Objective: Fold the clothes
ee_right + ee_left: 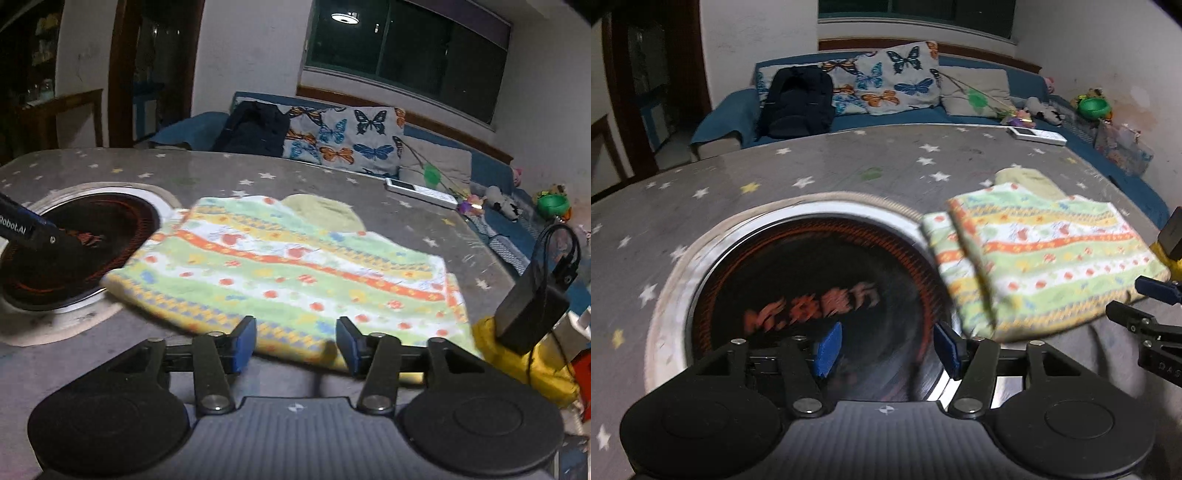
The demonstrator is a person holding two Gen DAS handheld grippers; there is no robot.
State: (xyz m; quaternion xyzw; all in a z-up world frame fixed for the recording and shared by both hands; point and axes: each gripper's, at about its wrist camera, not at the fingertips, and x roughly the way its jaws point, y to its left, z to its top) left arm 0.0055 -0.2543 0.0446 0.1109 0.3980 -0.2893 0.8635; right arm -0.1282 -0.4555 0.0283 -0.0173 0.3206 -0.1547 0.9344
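Observation:
A folded striped garment (295, 273) in green, orange, white and yellow lies flat on the grey star-patterned table (207, 173). It also shows in the left wrist view (1045, 258), with its left part over the rim of a round black cooktop. A pale green piece (325, 212) sticks out behind it. My right gripper (295, 343) is open and empty, at the garment's near edge. My left gripper (886, 347) is open and empty, above the cooktop, left of the garment. The right gripper's blue pads (1156, 290) show at the right edge of the left wrist view.
A round black cooktop (820, 295) with a metal rim is set in the table. A white remote (421, 192) lies at the far table edge. A black box with a cable (532, 310) and yellow cloth (517, 354) sit at right. A blue sofa (731, 122) with cushions stands behind.

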